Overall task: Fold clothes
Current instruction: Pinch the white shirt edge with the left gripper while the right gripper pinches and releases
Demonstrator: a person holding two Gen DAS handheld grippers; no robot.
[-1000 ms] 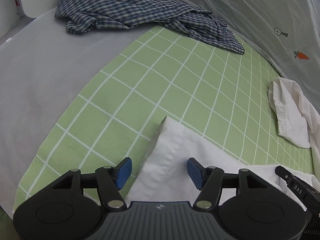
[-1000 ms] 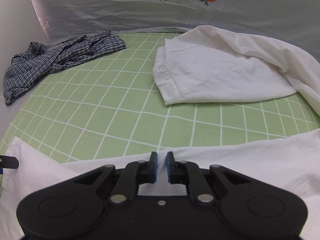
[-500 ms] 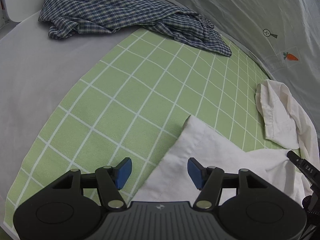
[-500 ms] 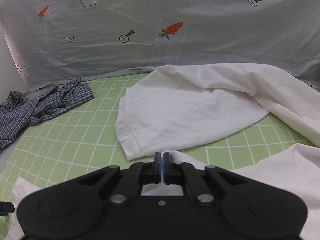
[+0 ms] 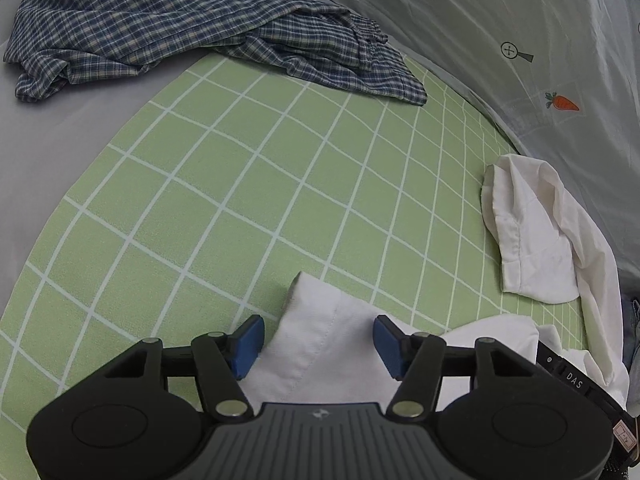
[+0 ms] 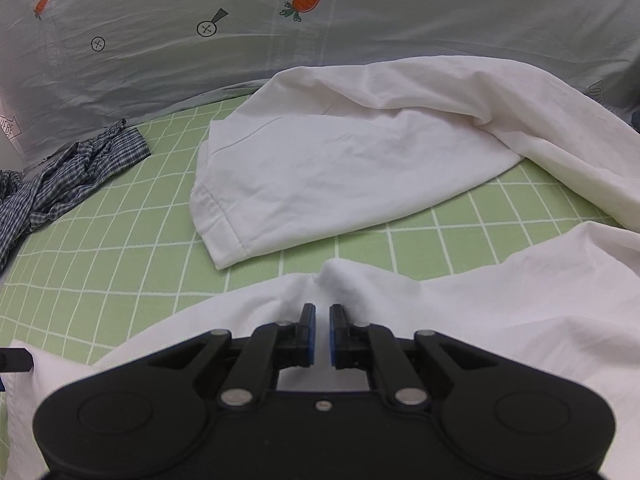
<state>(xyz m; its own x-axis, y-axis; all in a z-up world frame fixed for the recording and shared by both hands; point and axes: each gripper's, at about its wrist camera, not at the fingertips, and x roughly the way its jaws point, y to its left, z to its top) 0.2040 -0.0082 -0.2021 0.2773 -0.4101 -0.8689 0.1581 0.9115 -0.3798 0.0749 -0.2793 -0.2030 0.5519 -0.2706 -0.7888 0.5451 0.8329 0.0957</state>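
Left fingers (image 5: 316, 340), just closing, straddle the white shirt (image 5: 320, 344); right fingers (image 6: 322, 334) seemingly barely parted, empty.

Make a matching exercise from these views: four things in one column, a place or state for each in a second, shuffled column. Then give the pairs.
Things:
1. white garment
2. plaid shirt
3. left gripper
4. right gripper

Places or states:
A. crumpled at the far edge of the green checked sheet
B. jaws nearly together, a narrow gap showing
C. jaws apart, astride a white corner
D. spread over the sheet's near and right side

Pairs: 1-D, 2-A, 3-C, 4-B
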